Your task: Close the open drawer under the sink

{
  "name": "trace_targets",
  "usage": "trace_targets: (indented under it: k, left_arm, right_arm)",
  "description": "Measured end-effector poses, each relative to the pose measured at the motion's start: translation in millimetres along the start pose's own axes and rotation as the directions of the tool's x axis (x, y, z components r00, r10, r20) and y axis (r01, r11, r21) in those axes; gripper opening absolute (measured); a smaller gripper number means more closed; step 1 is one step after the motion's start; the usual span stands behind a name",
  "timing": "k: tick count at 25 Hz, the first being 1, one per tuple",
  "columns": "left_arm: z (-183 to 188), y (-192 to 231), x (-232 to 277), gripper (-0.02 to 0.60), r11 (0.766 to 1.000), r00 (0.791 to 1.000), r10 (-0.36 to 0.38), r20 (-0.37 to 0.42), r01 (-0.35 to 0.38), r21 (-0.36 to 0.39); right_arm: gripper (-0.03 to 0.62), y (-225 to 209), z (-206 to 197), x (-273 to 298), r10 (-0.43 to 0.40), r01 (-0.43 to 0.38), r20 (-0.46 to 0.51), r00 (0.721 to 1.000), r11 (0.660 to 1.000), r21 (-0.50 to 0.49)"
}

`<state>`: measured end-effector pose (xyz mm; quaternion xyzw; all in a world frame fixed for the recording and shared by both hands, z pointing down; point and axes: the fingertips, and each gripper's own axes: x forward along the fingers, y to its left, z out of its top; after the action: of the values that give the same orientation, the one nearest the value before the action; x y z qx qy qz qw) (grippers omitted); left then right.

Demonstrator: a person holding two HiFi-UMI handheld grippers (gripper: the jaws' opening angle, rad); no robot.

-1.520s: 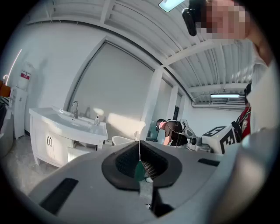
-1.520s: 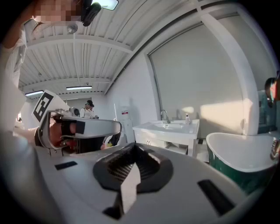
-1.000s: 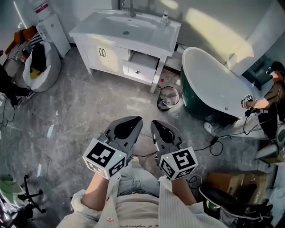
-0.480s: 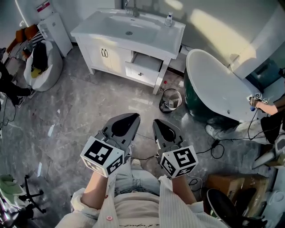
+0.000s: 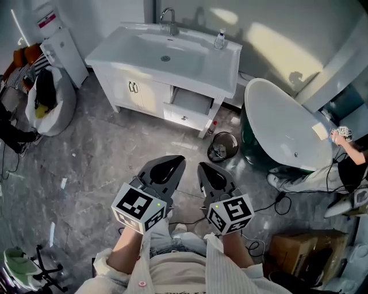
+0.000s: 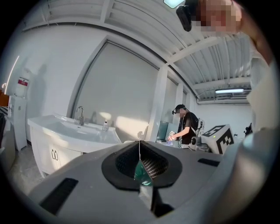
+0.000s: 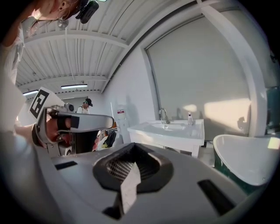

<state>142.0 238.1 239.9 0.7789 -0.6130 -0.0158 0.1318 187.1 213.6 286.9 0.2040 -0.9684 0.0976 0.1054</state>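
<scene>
Fingers [image 5: 160,170] of the left gripper [image 5: 172,163] and right gripper [image 5: 207,170] are pressing together on nothing, while the open drawer [image 5: 192,105] is sitting well apart at twelve o'clock under the sink [image 5: 167,54], so closing it is likely calling for stepping nearer and pushing its front squarely.

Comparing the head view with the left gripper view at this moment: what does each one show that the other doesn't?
Only the head view shows the open drawer under the sink and the trash bin on the floor beside the cabinet. Only the left gripper view shows the ceiling light and that the left gripper has its jaws together with nothing between them. Both show the sink, its faucet and the soap bottle.
</scene>
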Motion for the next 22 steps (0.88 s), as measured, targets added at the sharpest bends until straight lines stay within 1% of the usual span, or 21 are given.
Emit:
trace_targets:
  k: [7, 11, 15, 22]
  left_arm:
    - [22, 68, 15, 0.018, 1.000, 1.000, -0.024, -0.010, 0.024, 0.016]
    - [30, 101, 20, 0.018, 0.999, 0.999, -0.047, -0.019, 0.047, 0.021]
    - [34, 124, 19, 0.018, 0.998, 0.998, -0.054, -0.013, 0.054, 0.017]
    - [31, 146, 20, 0.018, 0.998, 0.998, -0.055, -0.015, 0.055, -0.007]
  right_arm:
    - [0.009, -9, 23, 65, -0.044, 0.044, 0.020, 0.999, 0.999, 0.014]
    - [0.009, -10, 31, 95, -0.076, 0.075, 0.025, 0.997, 0.997, 0.024]
    - [0.009, -8, 35, 113, -0.104, 0.103, 0.024, 0.994, 0.994, 0.028]
    - [0.009, -9, 33, 125, -0.128, 0.128, 0.002, 0.992, 0.991, 0.040]
